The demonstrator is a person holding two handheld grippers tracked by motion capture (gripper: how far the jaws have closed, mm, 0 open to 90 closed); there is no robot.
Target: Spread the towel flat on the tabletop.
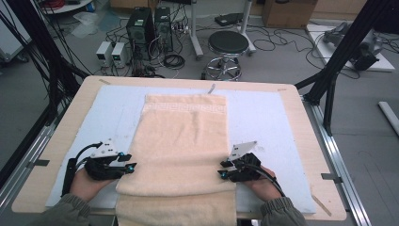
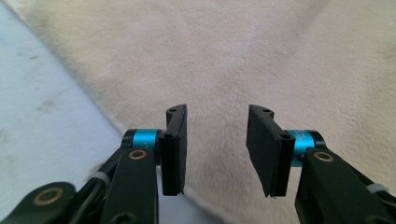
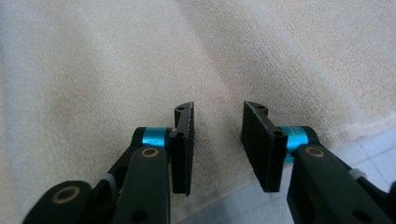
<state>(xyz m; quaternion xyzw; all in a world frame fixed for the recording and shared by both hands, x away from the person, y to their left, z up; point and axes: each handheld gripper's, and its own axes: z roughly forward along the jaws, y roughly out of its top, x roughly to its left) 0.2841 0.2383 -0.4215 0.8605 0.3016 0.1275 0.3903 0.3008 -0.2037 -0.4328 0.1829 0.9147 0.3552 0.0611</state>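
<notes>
I hold my left hand-held gripper [image 1: 128,166] and my right hand-held gripper [image 1: 225,173] at the two side edges of the towel [image 1: 181,141], both with jaws open and empty, probably to take those edges. The towel lies long on the table [image 1: 294,101], its near end hanging over. Beyond it, free room remains.

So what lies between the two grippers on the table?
In the high view, the cream terry towel spans the stretch between the left gripper and the right gripper.
</notes>
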